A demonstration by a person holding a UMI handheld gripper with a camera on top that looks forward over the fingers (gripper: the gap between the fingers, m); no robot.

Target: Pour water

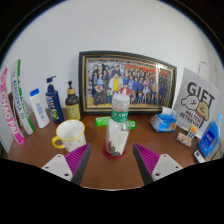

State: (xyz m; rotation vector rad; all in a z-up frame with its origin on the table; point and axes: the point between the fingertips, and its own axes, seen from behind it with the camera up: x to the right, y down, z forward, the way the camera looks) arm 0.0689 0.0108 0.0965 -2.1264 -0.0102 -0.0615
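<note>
A clear water bottle with a white cap and a green label stands upright on the brown table, on a small red coaster. A yellow mug stands to its left, handle toward the left. My gripper is open, with its pink-padded fingers spread wide just short of the bottle. The bottle's base is just ahead of the fingertips, centred on the gap, with clear space at both sides.
A framed group photo leans on the wall behind. Tubes and pump bottles stand at the left. A gift card sign, a blue packet and a blue box are at the right.
</note>
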